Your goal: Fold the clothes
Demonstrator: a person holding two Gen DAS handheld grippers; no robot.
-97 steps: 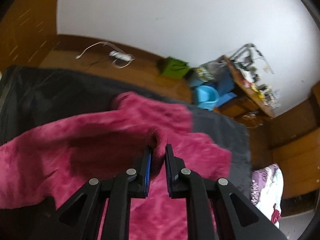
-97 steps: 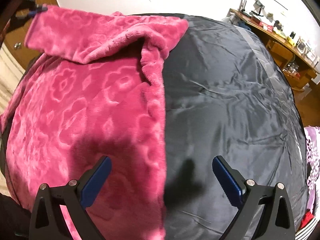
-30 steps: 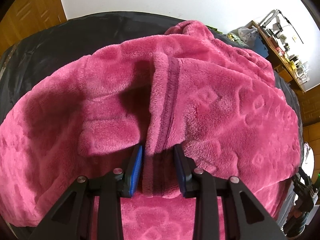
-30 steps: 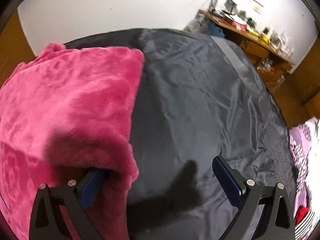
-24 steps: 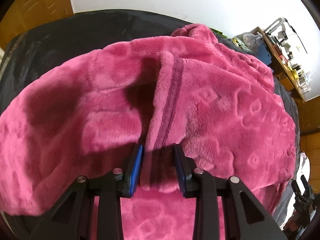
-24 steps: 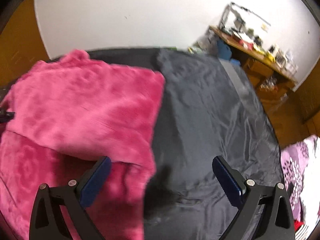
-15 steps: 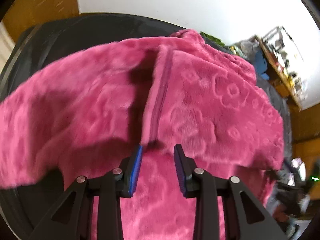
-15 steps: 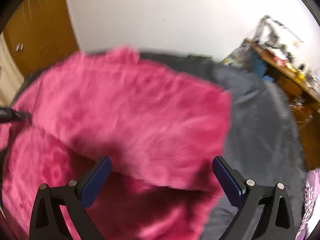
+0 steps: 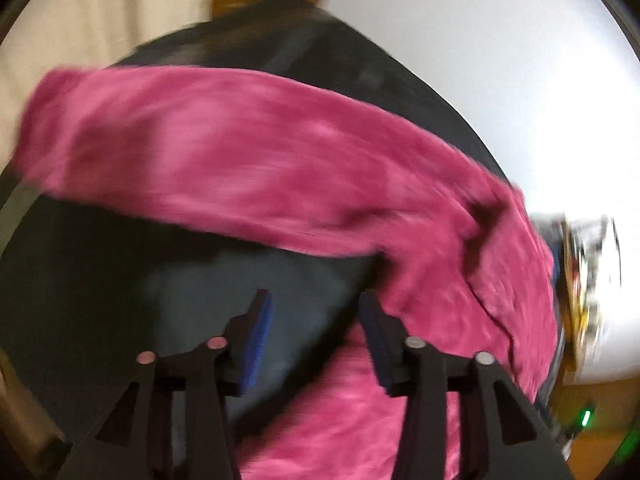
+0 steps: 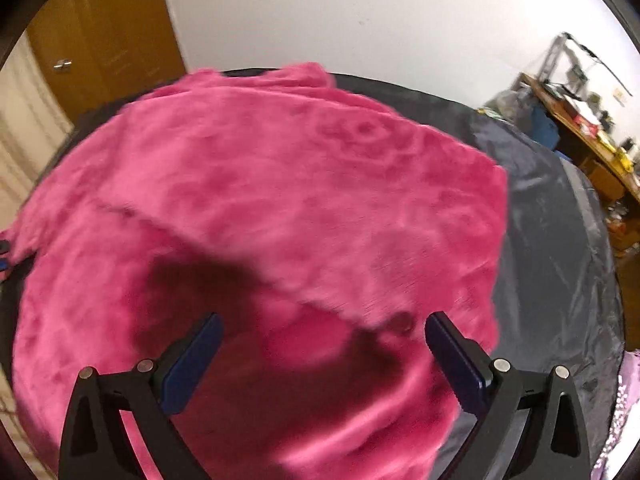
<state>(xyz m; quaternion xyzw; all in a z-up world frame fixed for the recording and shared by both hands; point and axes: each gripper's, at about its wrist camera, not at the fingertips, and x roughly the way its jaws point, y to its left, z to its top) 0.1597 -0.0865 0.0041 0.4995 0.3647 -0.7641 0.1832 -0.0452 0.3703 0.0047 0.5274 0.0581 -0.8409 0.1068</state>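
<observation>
Nearest us, our left hand-held gripper [image 9: 314,338] is opening with nothing between its pads, the pink fleece garment [image 9: 248,160] just past it from 9 to 3 o'clock. Our right hand-held gripper [image 10: 322,360] hangs wide over the garment's folded layer on the dark bed cover [image 10: 560,216]. Both point steeply down. The loose flap could slump, spoiling the fold.
</observation>
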